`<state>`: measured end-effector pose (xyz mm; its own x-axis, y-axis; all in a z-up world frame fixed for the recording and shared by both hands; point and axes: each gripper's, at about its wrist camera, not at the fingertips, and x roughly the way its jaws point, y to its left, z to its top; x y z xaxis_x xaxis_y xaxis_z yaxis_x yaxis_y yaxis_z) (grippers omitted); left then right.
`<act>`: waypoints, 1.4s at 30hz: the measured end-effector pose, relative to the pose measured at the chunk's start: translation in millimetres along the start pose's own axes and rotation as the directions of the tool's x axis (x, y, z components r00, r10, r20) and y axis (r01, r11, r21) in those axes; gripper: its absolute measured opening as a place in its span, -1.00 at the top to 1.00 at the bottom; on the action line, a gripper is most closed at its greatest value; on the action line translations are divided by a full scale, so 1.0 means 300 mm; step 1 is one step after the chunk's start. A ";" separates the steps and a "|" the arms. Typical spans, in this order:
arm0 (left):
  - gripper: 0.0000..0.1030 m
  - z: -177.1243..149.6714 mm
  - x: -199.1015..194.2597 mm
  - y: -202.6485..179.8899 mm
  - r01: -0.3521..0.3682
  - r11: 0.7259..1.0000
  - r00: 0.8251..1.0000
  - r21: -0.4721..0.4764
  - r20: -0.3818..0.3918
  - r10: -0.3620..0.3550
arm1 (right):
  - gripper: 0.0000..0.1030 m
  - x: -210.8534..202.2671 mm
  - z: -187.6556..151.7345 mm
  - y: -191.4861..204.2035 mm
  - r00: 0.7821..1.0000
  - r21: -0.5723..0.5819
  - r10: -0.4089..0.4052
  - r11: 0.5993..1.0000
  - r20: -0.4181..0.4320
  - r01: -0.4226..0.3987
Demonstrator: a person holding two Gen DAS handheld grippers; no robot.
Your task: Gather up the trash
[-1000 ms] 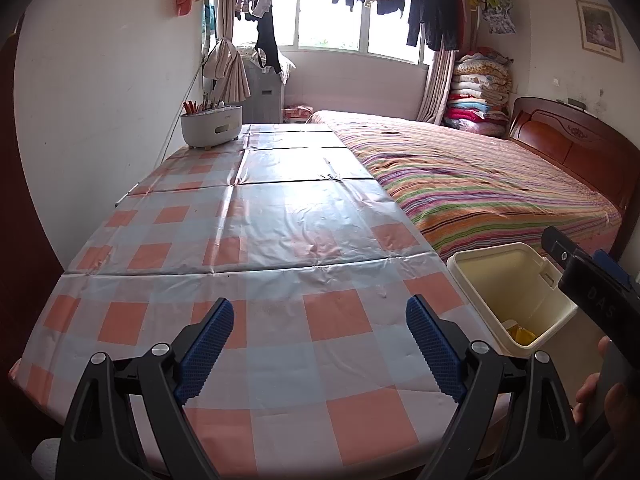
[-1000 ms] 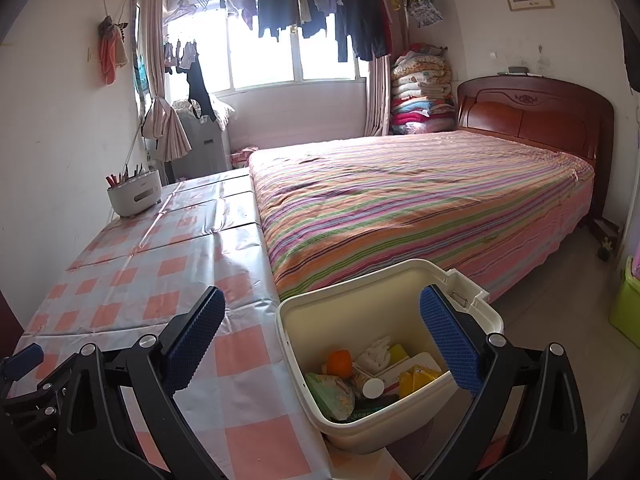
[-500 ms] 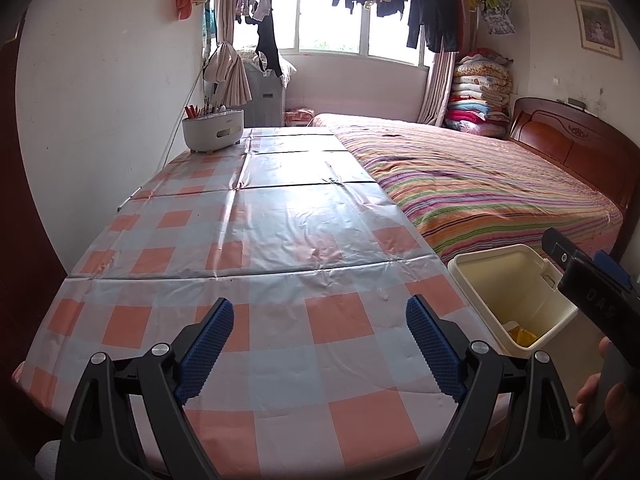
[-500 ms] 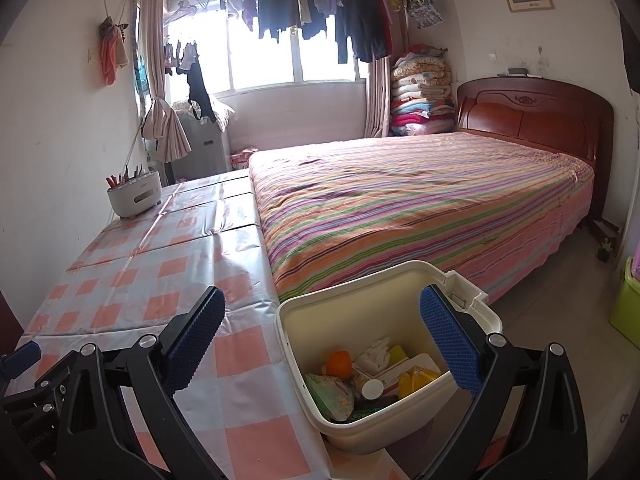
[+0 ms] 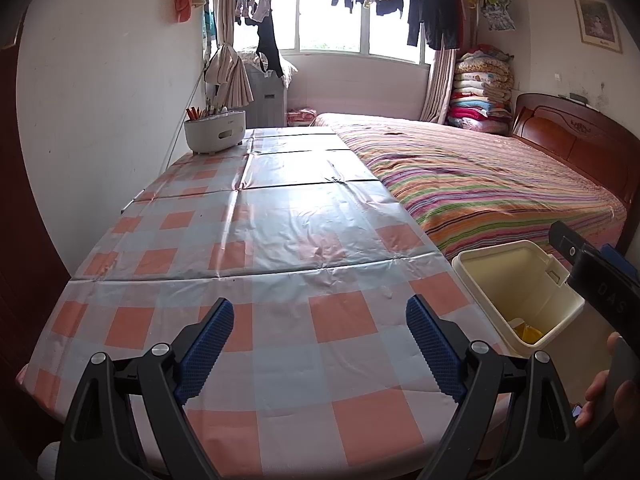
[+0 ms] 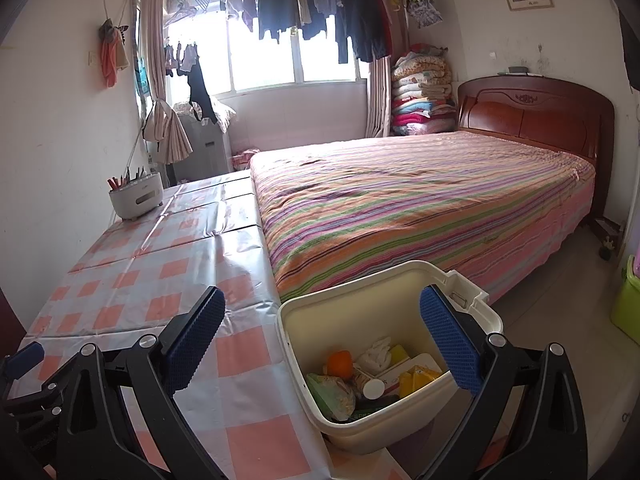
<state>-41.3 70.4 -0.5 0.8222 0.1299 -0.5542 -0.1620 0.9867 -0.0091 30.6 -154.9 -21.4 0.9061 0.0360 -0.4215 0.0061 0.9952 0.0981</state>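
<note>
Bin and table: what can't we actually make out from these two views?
- Bin contents, left view: the near wall hides all but a yellow scrap.
- Bin bottom, right view: the trash on top covers what lies under it.
- Holder contents, both views: too small to identify.
- Table near edge, both views: behind the open left gripper and open right gripper.
- Floor beside the bin: cut off by the frame edge.

Orange-and-white checks are covering the surface [image 5: 280,240]; the bin [image 6: 400,428] is showing cream, the bed [image 6: 420,200] multicoloured stripes, the gripper pads [image 6: 448,340] blue.
</note>
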 end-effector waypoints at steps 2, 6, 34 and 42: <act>-0.66 0.001 0.003 -0.002 -0.001 1.000 1.000 0.003 -0.001 0.001 | -0.87 0.000 0.000 0.001 1.000 0.001 -0.001 1.000 0.000 0.001; -0.66 0.002 0.009 0.000 -0.007 1.000 1.000 0.006 -0.006 0.007 | -0.87 0.007 0.001 0.006 1.000 0.001 -0.003 1.000 -0.004 0.003; -0.66 0.008 -0.008 0.013 -0.021 1.000 1.000 0.008 0.016 0.020 | -0.87 0.009 -0.006 0.021 1.000 -0.004 -0.006 1.000 0.000 0.006; -0.66 0.006 -0.011 0.009 -0.028 0.999 0.999 0.015 0.021 0.027 | -0.87 0.002 -0.005 0.016 1.000 -0.005 -0.014 1.000 -0.001 0.014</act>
<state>-43.5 72.8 2.7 0.8285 0.1588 -0.5370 -0.1764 0.9841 0.0190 30.6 -149.9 -22.4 0.9054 0.0218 -0.4239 0.0171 0.9960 0.0879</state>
